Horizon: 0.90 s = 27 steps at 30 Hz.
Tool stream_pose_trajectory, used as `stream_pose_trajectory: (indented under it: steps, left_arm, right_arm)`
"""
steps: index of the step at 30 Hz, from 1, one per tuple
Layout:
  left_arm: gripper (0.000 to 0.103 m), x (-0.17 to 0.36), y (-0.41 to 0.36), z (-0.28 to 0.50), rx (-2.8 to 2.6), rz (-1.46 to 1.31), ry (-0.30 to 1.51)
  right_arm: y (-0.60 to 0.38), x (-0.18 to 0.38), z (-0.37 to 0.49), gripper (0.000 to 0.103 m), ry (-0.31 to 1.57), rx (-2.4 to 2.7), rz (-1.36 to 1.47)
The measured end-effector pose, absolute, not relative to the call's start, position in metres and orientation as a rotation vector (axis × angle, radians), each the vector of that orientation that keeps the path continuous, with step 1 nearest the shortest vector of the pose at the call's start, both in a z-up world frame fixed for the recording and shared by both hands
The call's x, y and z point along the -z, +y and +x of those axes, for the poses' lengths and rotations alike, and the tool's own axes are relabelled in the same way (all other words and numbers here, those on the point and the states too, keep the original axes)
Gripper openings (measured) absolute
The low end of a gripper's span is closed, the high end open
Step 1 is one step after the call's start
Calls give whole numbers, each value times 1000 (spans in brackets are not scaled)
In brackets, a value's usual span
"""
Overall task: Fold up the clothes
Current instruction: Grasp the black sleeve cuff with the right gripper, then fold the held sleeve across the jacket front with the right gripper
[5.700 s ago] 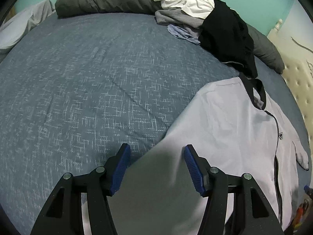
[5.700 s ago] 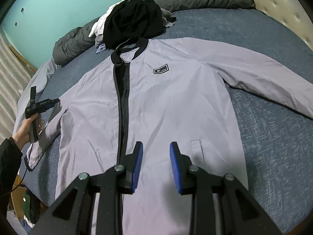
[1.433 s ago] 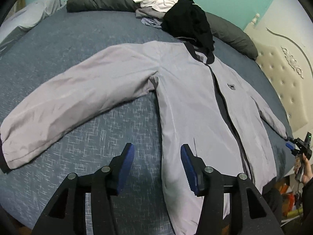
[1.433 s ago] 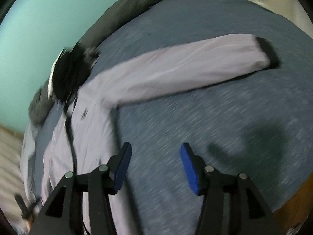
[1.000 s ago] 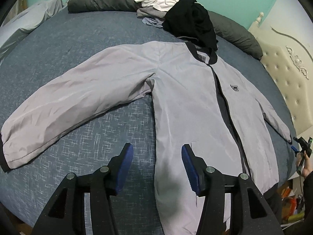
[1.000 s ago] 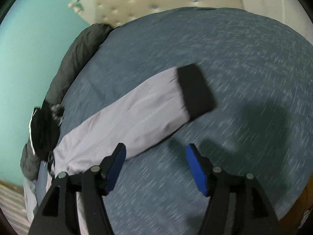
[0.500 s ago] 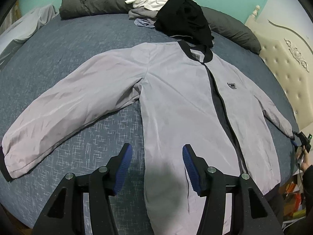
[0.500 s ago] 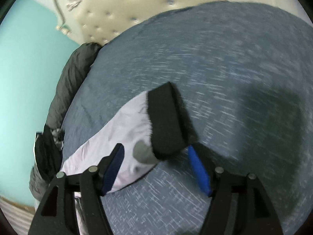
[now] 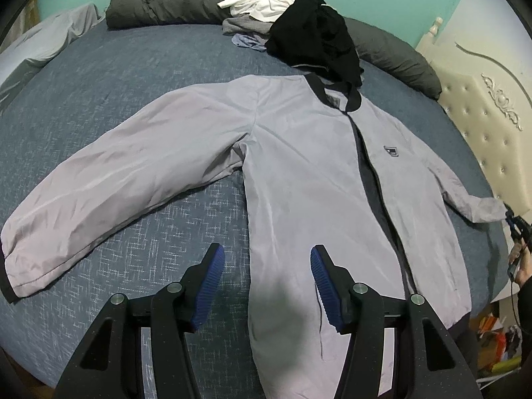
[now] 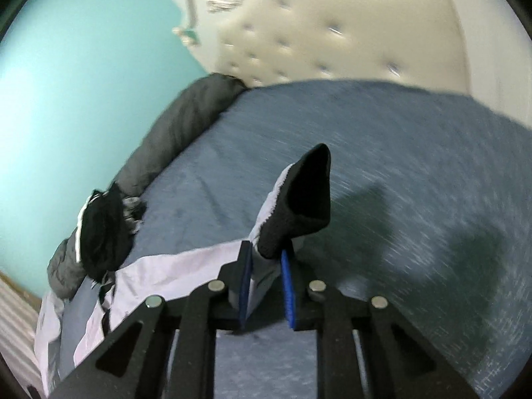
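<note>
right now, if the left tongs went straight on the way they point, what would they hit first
Most likely the grey jacket, its lower side panel lying between the open left tongs, close to its edge on the blue bedspread. Depth is unclear.

A: How many jackets are spread on the bed (image 9: 99, 106)?
B: One grey jacket (image 9: 299, 173), with two sleeves and two black cuffs, one at each end

A: And grippers?
B: Two: the left gripper (image 9: 267, 282) and the right gripper (image 10: 266, 286)

A: Other clothes?
B: One heap of clothes (image 9: 292, 26); the pieces in it can't be counted apart

A: Headboards?
B: One tufted headboard (image 10: 332, 33)
</note>
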State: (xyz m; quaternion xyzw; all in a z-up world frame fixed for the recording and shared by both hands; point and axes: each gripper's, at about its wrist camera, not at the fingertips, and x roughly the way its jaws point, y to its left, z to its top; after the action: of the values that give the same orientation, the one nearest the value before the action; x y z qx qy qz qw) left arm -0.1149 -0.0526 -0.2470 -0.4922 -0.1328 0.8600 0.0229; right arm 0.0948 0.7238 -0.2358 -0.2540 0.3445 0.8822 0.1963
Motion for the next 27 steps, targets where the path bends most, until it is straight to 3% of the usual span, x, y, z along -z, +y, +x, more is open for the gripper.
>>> stream_pose_trajectory:
  steps: [16, 21, 27]
  left_arm:
    - [58, 212, -56, -88, -2659, -1381, -489]
    - [59, 211, -58, -78, -2645, -1365, -510]
    - [60, 215, -68, -67, -2636, -1363, -548]
  right_arm:
    - [503, 91, -55, 13, 766, -3049, -787]
    - [403, 85, -90, 12, 752, -3218, -902]
    - [277, 126, -106, 12, 596, -3343, -1246]
